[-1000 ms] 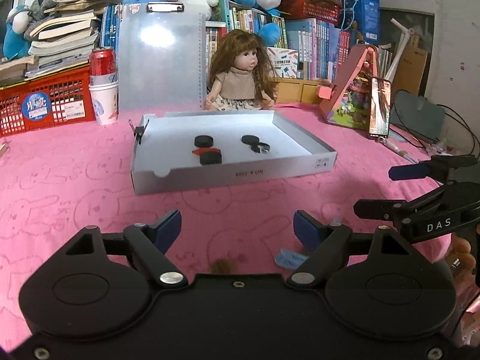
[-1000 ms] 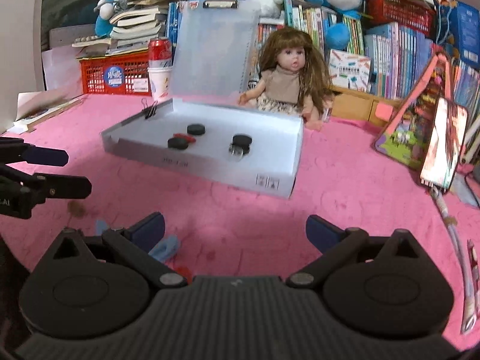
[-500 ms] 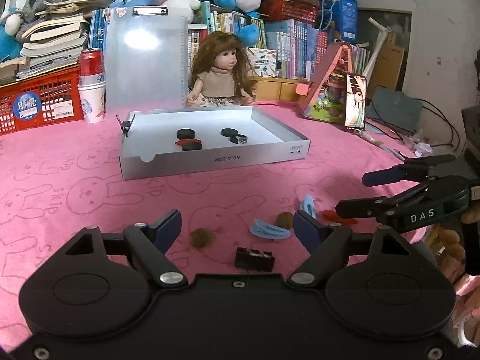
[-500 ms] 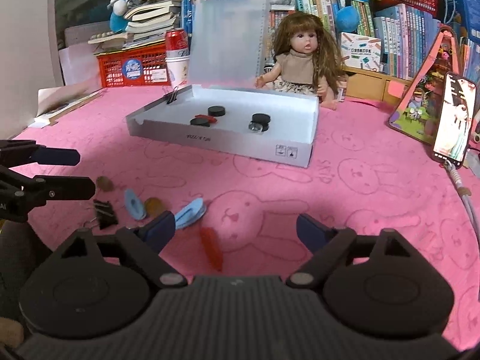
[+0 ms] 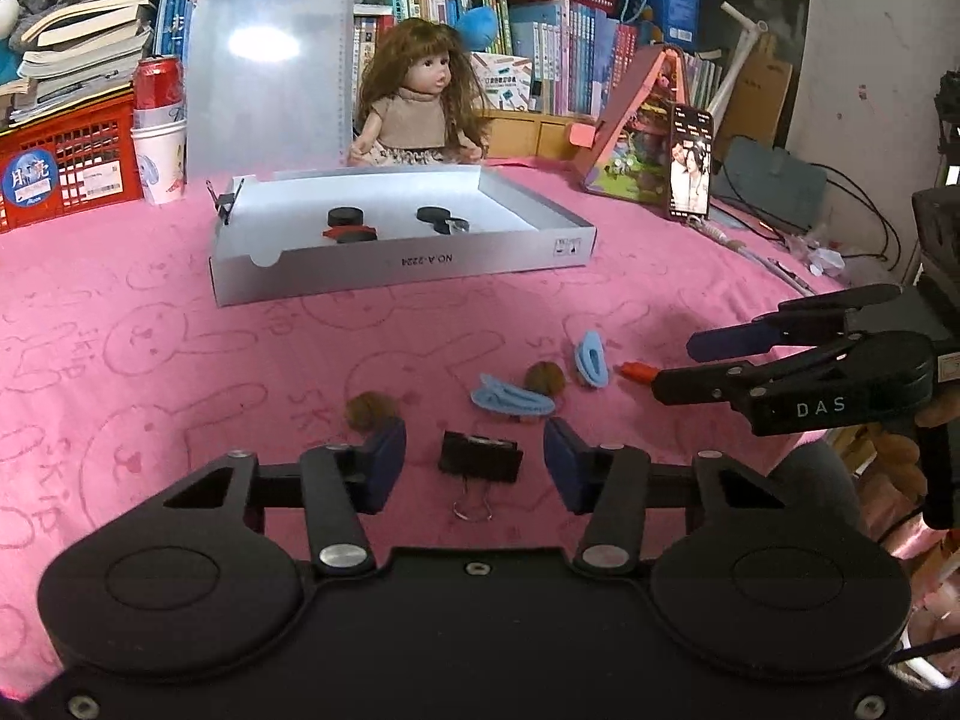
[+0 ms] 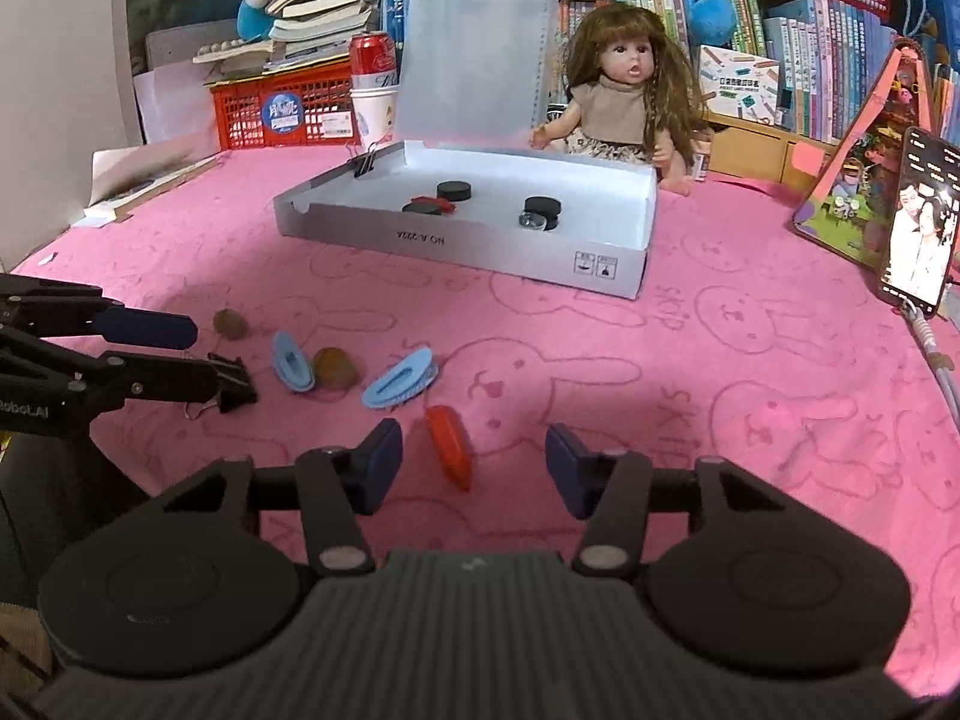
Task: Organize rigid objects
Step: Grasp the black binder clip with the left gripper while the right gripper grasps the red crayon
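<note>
A white tray box (image 5: 396,273) (image 6: 456,246) on the pink cloth holds several black discs (image 5: 345,216) (image 6: 453,189) and a red clip. Loose on the cloth lie a black binder clip (image 5: 480,457) (image 6: 231,383), two blue hair clips (image 5: 510,399) (image 6: 399,384), two brown nuts (image 5: 369,409) (image 6: 333,366) and a red clip (image 6: 449,447) (image 5: 637,370). My left gripper (image 5: 474,465) is open, with the binder clip between its fingers. My right gripper (image 6: 471,459) is open and empty, with the red clip between its fingers nearer the left one.
A doll (image 5: 414,102) sits behind the box, with a clipboard (image 5: 264,72), a red basket (image 5: 66,162), a can on cups (image 5: 157,120) and books at the back. A phone (image 5: 690,162) leans on a pink stand at right. The table's right edge is near.
Both grippers have pulled back from the box and tilted down. The loose clips and nuts have come into view, and the binder clip and red clip now lie between the fingers.
</note>
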Available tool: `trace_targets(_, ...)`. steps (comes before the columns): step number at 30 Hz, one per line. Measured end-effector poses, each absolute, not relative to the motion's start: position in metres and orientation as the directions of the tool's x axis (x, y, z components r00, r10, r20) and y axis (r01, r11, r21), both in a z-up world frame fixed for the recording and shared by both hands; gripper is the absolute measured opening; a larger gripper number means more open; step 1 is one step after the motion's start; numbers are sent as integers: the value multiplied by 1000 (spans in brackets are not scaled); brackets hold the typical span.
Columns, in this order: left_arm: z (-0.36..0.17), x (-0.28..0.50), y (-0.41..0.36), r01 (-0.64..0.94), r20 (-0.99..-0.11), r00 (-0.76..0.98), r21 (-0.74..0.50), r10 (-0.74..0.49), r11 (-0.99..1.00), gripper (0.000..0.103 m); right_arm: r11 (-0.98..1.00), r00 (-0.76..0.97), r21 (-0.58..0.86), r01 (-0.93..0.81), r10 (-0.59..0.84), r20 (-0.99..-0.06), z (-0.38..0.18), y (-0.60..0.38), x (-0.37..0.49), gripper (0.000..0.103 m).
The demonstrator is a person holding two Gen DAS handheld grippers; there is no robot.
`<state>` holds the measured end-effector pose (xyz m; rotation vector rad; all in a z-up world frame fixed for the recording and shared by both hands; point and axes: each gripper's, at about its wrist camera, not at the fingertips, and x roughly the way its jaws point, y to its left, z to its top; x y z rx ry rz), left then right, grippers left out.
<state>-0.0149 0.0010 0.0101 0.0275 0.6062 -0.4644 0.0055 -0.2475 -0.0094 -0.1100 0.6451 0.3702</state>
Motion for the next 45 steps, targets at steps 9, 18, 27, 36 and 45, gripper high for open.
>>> trace_targets(9,4,-11,-4,435,-569,714,-96,-408,895,46,937,750,-67,-344,232,-619,-14,-249,4,56)
trace_targets(18,-2,-5,-9,435,-577,708,-98,-407,895,32,968,775,-91,-235,130,-618,-13,-260,13,56)
trace_targets(27,-4,-3,-14,436,-572,717,-79,-399,897,32,958,714,50,-283,245,-656,-9,-246,13,55)
trace_targets(36,-5,-3,-15,433,-566,722,-80,-399,898,31,970,718,48,-236,208,-665,-9,-228,16,56)
trace_targets(45,-5,-5,-13,430,-561,724,-88,-401,899,31,973,733,-20,-231,160,-661,-11,-217,20,50)
